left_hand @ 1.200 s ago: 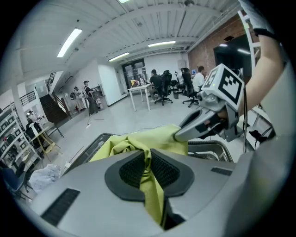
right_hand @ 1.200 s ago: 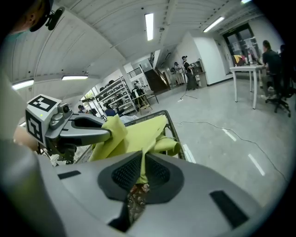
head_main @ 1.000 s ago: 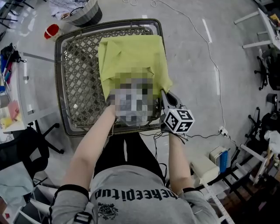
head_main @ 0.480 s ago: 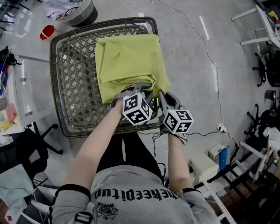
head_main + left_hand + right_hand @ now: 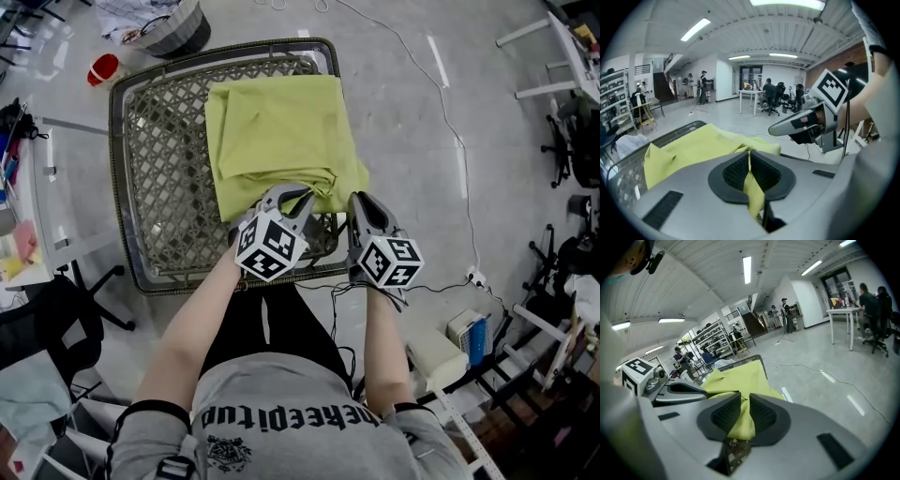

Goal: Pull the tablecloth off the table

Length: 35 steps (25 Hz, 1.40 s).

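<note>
Tablecloth (image 5: 277, 131) is calling, in my judgement, for one even draw toward 6 o'clock with both grips firm and low, so that it is sliding off the lattice table (image 5: 141, 187) rather than snagging. The left gripper (image 5: 750, 171) is pinching a thin fold, its jaws having just been closing on it. The right gripper (image 5: 743, 416), its jaws having just been opening slightly, is holding a thicker bunch and may be needing tightening. The yellow-green cloth is lying rumpled over the table's 3 o'clock half, its 6 o'clock edge gathering at the jaws.
</note>
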Motion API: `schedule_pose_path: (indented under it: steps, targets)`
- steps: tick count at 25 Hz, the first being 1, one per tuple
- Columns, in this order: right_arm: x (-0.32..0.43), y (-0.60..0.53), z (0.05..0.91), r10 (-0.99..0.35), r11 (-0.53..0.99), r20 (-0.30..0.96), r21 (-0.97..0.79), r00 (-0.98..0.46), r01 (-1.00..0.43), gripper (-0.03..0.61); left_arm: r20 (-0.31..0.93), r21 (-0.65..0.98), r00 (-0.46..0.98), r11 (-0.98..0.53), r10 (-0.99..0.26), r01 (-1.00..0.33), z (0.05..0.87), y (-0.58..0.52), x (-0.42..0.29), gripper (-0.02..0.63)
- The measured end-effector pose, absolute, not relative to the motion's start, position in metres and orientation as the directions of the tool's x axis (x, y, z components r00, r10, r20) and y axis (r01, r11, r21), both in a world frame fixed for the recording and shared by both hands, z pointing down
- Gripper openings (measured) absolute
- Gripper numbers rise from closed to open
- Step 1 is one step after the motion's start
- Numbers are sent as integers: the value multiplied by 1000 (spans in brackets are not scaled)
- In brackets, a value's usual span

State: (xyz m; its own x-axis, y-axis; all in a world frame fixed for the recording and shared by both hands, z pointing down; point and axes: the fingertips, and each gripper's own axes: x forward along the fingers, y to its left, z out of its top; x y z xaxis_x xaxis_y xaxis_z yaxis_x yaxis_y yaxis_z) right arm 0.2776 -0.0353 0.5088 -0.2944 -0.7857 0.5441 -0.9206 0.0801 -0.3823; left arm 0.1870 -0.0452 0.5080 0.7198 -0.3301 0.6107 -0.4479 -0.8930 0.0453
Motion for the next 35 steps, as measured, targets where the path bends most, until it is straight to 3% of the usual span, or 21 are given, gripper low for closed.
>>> schedule_pose_path:
  steps: [10,19,25,31,33,35]
  targets:
    - [209,-63,490,-717,336,516,-334,-469,-881,81,547,99,636,-712,-545,-695,474,-66,100,15]
    - [98,-87,486,-584,571,526,-275,-619,-773,129,548,90,540,-596,-639,-798,466,-72,18,15]
    - [34,-95,507,-503,682,608,-158,-614,-715,192,556,98,543,-599,-629,-795,470,-80,-12,15]
    - [12,-107,539,-475,703,715,-44,-514,-710,199,561,140,572,-613,-598,-778,477,-89,-23,15]
    - [16,-114,547,-482,679,745,-15,-461,-734,171,565,142,585,-629,-582,-764,481,-89,-23,15]
    - [24,-119,552,-501,641,763,9,-409,-768,46,570,147,597,-644,-565,-751,485,-88,-22,15]
